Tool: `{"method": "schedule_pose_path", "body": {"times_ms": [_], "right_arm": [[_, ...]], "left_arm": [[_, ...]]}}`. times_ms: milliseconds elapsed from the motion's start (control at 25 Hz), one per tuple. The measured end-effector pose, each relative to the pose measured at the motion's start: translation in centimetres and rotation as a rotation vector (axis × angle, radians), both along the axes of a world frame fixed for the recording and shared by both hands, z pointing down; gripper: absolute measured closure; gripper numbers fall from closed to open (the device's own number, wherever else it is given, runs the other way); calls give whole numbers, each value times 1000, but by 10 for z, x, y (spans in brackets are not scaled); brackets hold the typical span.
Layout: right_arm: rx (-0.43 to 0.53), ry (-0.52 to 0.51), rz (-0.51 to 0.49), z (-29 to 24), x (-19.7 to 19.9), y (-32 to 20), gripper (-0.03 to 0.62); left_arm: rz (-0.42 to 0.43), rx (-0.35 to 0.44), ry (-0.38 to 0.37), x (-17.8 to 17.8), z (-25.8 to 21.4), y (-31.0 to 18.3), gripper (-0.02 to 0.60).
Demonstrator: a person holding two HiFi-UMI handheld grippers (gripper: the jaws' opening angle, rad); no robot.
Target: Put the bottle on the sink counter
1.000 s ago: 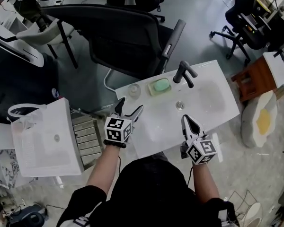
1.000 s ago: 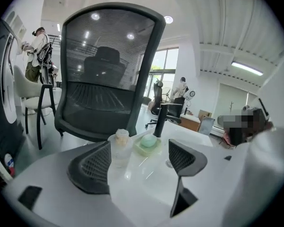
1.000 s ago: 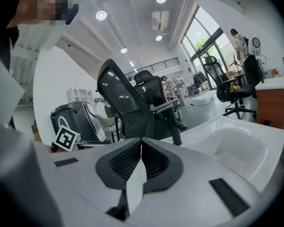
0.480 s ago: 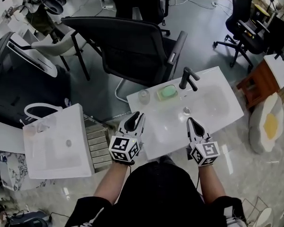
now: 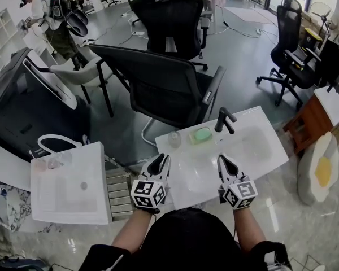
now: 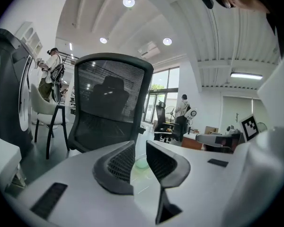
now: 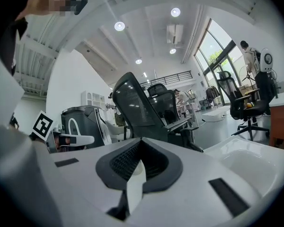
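A small clear bottle [image 5: 174,139] stands upright on the white sink counter [image 5: 260,130], left of a green soap dish [image 5: 202,134] and a black faucet [image 5: 224,119]. My left gripper [image 5: 162,159] hovers over the counter's near left edge, shut and empty, a short way in front of the bottle. In the left gripper view the jaws [image 6: 140,144] stand almost together, with the bottle [image 6: 141,156] seen far off through the slit. My right gripper [image 5: 221,158] is over the near edge by the basin, shut with nothing held; in its own view the jaws [image 7: 141,142] meet.
A second white sink [image 5: 68,185] lies on the left with small items on its rim. A black mesh office chair [image 5: 164,86] stands just behind the counter. A wooden stool [image 5: 311,123] and an egg-shaped cushion [image 5: 322,168] are on the right. A person [image 5: 51,16] stands far back left.
The left gripper's jaws have gone from wide open to shut, empty. Both grippers have drawn back to the counter's near edge, and the head view has tipped up.
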State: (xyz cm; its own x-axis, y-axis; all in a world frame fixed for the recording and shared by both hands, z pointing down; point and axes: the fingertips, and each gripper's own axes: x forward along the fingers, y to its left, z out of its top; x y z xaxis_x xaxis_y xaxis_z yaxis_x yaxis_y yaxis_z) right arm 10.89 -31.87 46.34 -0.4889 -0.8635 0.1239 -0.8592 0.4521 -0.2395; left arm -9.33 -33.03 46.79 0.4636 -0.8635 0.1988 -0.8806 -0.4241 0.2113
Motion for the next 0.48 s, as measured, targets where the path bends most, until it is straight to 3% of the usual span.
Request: {"method": "schedule_pose_path", "body": {"times_ms": [280, 480], "right_arm": [[26, -19, -10, -8, 1, -10, 565], [32, -44, -33, -13, -7, -11, 565]], "left_arm": [[21, 42, 17, 3, -13, -10, 499], [19, 31, 19, 5, -12, -10, 500]]}}
